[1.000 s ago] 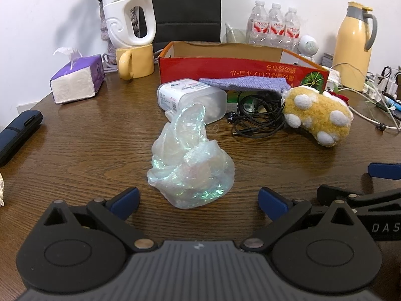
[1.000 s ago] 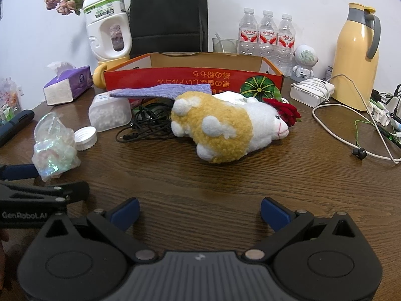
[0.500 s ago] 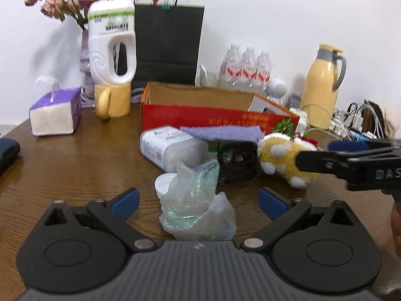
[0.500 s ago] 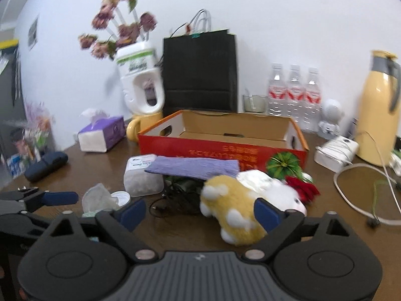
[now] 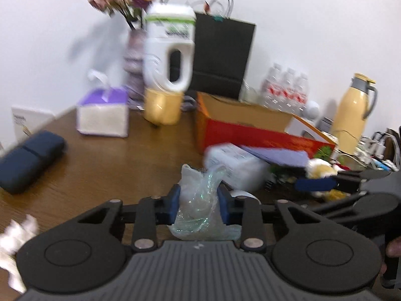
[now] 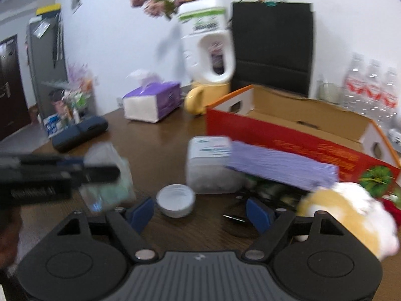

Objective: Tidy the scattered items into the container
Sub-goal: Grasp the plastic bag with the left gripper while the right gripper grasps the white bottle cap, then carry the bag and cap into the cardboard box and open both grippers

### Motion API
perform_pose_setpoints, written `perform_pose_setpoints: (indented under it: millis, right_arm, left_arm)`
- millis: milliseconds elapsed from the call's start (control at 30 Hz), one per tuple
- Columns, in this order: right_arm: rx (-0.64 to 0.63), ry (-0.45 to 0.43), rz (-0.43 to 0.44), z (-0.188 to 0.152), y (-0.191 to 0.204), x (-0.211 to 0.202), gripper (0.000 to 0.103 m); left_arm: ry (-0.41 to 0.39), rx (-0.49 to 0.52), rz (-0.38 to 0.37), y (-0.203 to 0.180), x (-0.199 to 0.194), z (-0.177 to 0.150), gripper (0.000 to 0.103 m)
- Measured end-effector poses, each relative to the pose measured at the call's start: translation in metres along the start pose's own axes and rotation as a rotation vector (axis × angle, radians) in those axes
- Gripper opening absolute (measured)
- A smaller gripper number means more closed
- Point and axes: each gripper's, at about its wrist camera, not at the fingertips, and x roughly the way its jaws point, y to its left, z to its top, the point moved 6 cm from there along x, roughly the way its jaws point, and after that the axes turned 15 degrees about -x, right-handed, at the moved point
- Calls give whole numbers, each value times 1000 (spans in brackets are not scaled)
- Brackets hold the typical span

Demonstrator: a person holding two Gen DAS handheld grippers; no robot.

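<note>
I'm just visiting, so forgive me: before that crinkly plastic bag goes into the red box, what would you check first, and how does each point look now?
1. Left gripper closed on the plastic bag: ok; its jaws have just been closing.
2. Bag lifted off the table: cannot tell.
3. Red cardboard box open on top: ok.
4. Room inside the box: ok.
5. Right gripper free: ok, open, jaws just narrowing.
6. Sharp view: not ok, blurred.

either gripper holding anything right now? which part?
Left gripper has just closed on the crumpled plastic bag, pads squeezing its middle. Right gripper holds nothing; jaws apart.
</note>
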Motion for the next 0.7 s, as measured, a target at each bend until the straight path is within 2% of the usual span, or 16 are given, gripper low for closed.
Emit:
perform_pose_setpoints:
  millis: [133, 200, 333, 367, 533, 700]
  right_arm:
    - [-31, 46, 3, 9, 16, 32, 75]
    - [-58, 79, -13, 9, 22, 45, 63]
    - [-39, 87, 12, 9, 25, 50, 52]
    - [-32, 86, 10, 9, 24, 50, 39]
    - [-21, 47, -1, 10, 20, 32, 39]
    - [24, -17, -103, 14, -19, -25, 39]
  left_arm:
    - [-50, 3, 28, 9, -6, 12, 32]
    - [-52, 12, 39, 9, -5, 14, 32]
    - [-68, 32, 56, 6, -3, 15, 33]
    - [-65, 29, 61, 6, -1, 15, 33]
    - [-57, -9, 41, -2, 0, 18, 32]
    - [-24, 9, 0, -38, 6, 19, 32]
